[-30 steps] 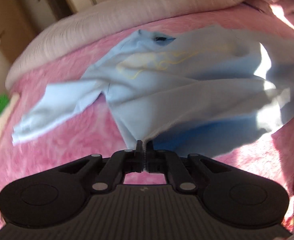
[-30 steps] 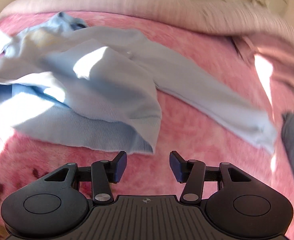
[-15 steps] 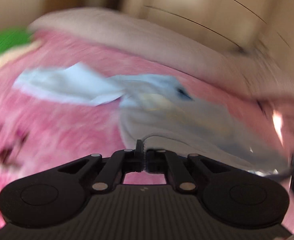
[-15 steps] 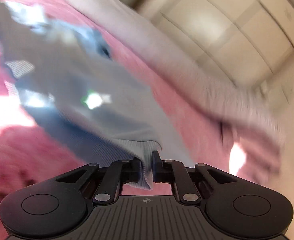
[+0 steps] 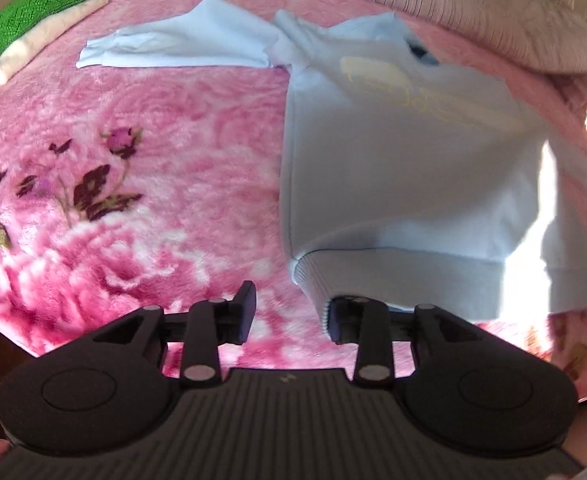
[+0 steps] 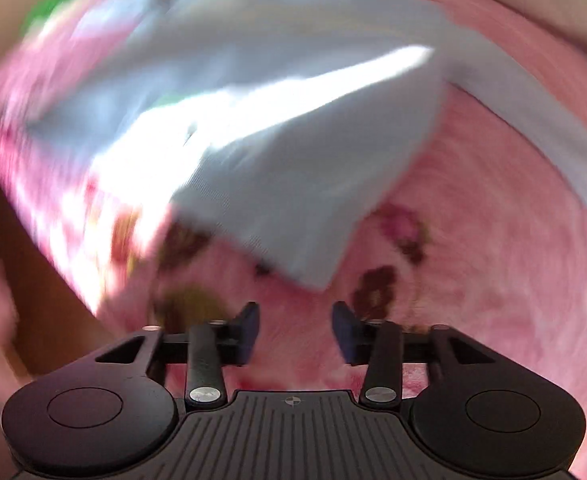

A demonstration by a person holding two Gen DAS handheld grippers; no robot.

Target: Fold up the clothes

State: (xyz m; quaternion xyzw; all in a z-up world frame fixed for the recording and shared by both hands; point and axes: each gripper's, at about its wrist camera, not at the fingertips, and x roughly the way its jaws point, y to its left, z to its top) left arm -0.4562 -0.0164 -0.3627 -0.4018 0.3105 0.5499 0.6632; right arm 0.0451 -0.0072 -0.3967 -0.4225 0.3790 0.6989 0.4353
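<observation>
left wrist view: left gripper (image 5: pixel 289 312) w/ jaws just opened, nothing pinched between them; ribbed hem of the light blue sweatshirt (image 5: pixel 405 184) drapes over the right-hand finger. sweatshirt lies flat on the pink floral blanket (image 5: pixel 153 184), one sleeve (image 5: pixel 181 46) stretched out to the left, neck toward the far edge. green cloth (image 5: pixel 25 10) on a cream one at far left corner.

right wrist view, blurred: right gripper (image 6: pixel 295 330) jaws just opened, released, empty. sweatshirt corner (image 6: pixel 309 256) lies on blanket just ahead of the fingertips, not touching.
</observation>
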